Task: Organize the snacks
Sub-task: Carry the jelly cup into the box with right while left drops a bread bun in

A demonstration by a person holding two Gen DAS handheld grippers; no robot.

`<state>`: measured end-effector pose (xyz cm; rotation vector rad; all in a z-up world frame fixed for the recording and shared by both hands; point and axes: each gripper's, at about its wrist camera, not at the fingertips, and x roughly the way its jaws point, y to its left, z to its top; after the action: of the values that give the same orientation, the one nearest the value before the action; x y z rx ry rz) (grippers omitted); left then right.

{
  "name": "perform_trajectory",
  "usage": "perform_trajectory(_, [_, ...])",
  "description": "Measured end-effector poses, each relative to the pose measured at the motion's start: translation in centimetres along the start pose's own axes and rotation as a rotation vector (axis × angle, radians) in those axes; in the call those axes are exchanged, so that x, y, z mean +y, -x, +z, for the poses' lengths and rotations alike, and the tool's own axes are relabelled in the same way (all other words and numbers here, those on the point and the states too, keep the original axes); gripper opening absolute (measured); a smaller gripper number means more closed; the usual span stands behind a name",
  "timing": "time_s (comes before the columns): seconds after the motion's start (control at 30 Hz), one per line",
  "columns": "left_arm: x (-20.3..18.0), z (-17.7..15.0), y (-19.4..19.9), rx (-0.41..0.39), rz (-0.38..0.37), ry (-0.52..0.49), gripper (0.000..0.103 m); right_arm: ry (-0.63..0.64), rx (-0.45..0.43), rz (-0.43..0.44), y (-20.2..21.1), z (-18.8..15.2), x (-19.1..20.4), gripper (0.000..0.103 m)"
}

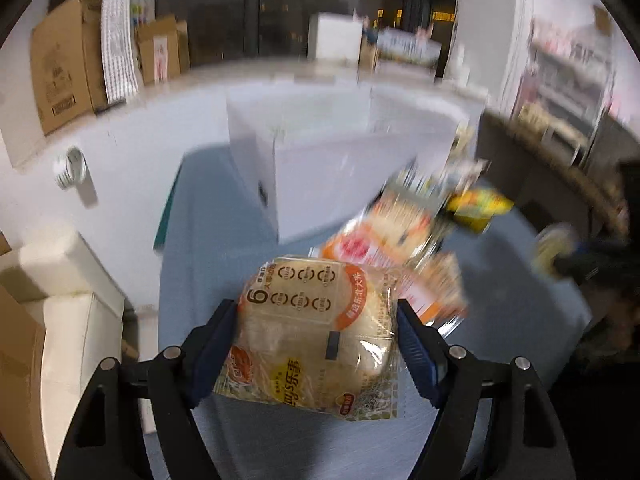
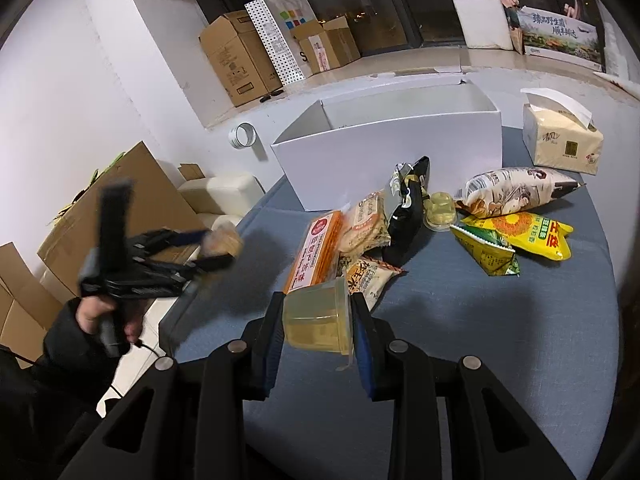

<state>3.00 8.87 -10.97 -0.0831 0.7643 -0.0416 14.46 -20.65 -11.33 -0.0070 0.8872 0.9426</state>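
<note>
Blue pads of the left gripper [image 1: 316, 344] are pinching a clear-wrapped rice cracker pack [image 1: 316, 336] at lower centre of the left wrist view, above the blue table [image 1: 208, 240], with the white box [image 1: 320, 160] sitting behind. Right wrist view: the right gripper [image 2: 318, 328] is squeezing a yellow jelly cup [image 2: 316, 316] at lower centre, with the snack pile [image 2: 400, 220] lying mid-frame before the white box [image 2: 384, 140].

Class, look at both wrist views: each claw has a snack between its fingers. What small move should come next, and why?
Probably carry the right claw forward and release over the white box. It is clamped on a jelly cup, and the box stands open beyond the snack pile. The left claw, around a rice cracker pack, could follow.
</note>
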Motion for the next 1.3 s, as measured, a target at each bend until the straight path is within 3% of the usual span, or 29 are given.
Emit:
perform_trajectory(0.23, [-1.5, 6.2, 1.5, -0.109, -0.03, 0.0, 0.081, 0.017, -0.036, -0.034, 0.4, 2.5, -0.5, 0.034])
perform_trajectory(0.5, [-2.6, 16.1, -2.8, -0.139, -0.006, 0.026, 0.081, -0.01, -0.118, -0.103, 1.0, 12.2, -2.7, 0.034])
perform_trajectory(0.57, [-2.4, 18.7, -5.1, -0.11, 0.01, 0.051, 0.081, 0.008, -0.142, -0.14, 0.3, 15.1, -3.4, 0.034])
perform_trajectory(0.67, [-1.4, 21.6, -8.3, -0.06, -0.046, 0.133, 0.081, -0.038, -0.131, -0.168, -1.9, 18.9, -5.7, 0.034])
perform_trajectory(0.83, [-1.5, 23.1, -12.6, -0.013, 0.047, 0.094, 0.084, -0.001, -0.089, -0.266, -6.2, 22.4, -8.5, 0.034])
perform_trajectory(0.9, [-1.2, 22.7, -13.7, 0.021, 0.043, 0.096, 0.103, -0.051, -0.064, -0.267, -7.5, 22.9, -10.2, 0.035])
perform_trajectory(0.93, [-1.1, 22.4, -14.1, 0.032, 0.034, 0.097, 0.103, -0.065, -0.056, -0.275, -8.0, 22.9, -10.8, 0.043])
perform_trajectory(0.97, [-1.0, 22.1, -14.4, 0.037, 0.039, 0.098, 0.103, -0.078, -0.047, -0.281, -8.3, 22.8, -11.2, 0.078])
perform_trajectory(1.0, [-0.9, 21.8, -14.6, 0.044, 0.043, 0.097, 0.103, -0.104, -0.032, -0.29, -8.6, 22.7, -11.8, 0.097])
perform_trajectory(1.03, [-0.9, 21.5, -14.7, 0.048, 0.044, 0.095, 0.103, -0.124, -0.038, -0.296, -8.5, 22.5, -12.2, 0.103])
perform_trajectory(1.1, [-0.8, 21.2, -14.9, 0.051, 0.047, 0.093, 0.103, -0.151, -0.085, -0.277, -7.9, 21.9, -12.8, 0.103])
perform_trajectory(1.3, [-1.6, 20.8, -14.7, 0.044, 0.056, 0.065, 0.103, -0.186, -0.068, -0.256, -7.4, 21.1, -13.3, 0.103])
